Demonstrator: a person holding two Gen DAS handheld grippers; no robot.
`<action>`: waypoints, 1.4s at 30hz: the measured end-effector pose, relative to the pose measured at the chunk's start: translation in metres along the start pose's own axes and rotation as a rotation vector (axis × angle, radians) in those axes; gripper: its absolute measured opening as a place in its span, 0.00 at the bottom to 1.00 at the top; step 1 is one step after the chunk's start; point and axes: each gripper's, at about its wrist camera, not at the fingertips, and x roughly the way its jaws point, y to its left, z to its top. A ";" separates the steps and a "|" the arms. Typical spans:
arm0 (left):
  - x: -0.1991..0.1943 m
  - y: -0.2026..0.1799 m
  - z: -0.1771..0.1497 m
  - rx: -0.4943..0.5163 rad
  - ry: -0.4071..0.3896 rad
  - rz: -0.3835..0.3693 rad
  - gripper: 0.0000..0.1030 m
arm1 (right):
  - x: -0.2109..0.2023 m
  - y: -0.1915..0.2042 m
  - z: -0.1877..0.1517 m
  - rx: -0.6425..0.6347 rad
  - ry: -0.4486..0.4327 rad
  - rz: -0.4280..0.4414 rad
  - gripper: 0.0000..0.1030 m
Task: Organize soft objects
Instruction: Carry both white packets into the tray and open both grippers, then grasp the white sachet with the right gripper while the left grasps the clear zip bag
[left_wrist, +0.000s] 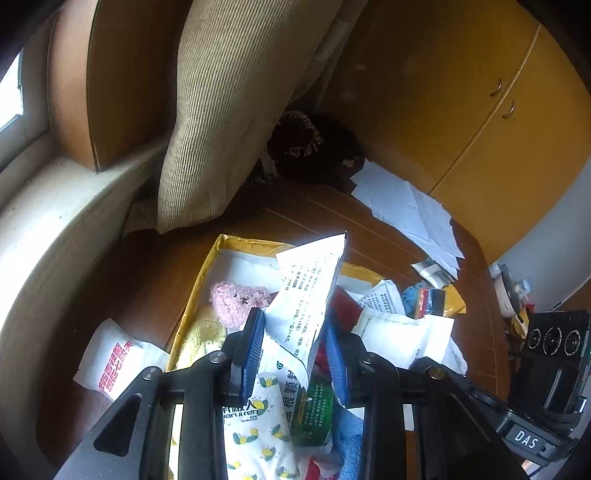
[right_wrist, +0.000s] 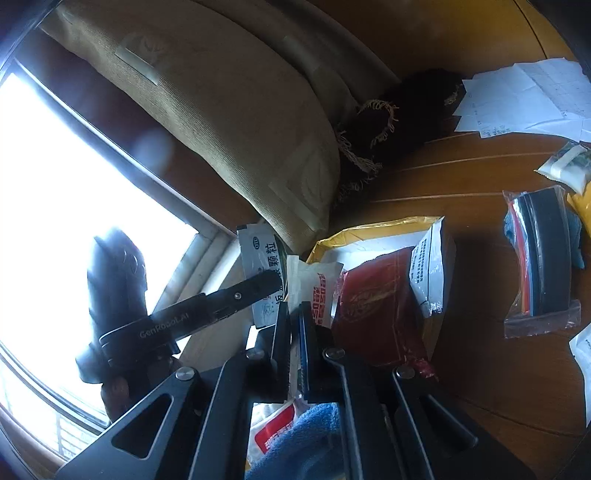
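Two ribbed beige cushions (left_wrist: 225, 110) lean against the wooden wall at the back of a brown wooden tabletop (left_wrist: 155, 266), the biggest soft things in view, with a dark fringed cloth (left_wrist: 314, 147) bunched in the corner beside them. Nearer the cameras lies a yellow-rimmed box (left_wrist: 207, 266), holding a pink plush toy (left_wrist: 240, 299), a yellowish plush (left_wrist: 201, 339) beside it and a red packet (right_wrist: 373, 306). Loose white papers (left_wrist: 410, 214) spread toward the cabinet doors. A clear bag with a dark roll (right_wrist: 543, 266) sits apart on the wood. The left gripper (left_wrist: 295, 350) has its blue pads pressed on a white printed sachet (left_wrist: 314, 280), which stands upright above the box. The right gripper (right_wrist: 294, 347) is nearly closed, pinching a thin white sachet with red lettering (right_wrist: 317, 288) just in front of the box's near edge. Another red-lettered packet (left_wrist: 114, 362) rests on the table left of the box.
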 end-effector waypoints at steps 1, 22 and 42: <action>0.006 0.001 0.001 0.003 0.006 0.008 0.33 | 0.001 0.000 -0.001 -0.006 0.000 0.000 0.04; -0.041 -0.048 -0.041 0.054 -0.089 -0.059 0.71 | -0.106 -0.042 0.007 0.031 -0.188 -0.133 0.52; -0.022 -0.141 -0.072 0.174 -0.024 -0.127 0.72 | -0.103 -0.119 -0.017 0.008 0.019 -0.612 0.77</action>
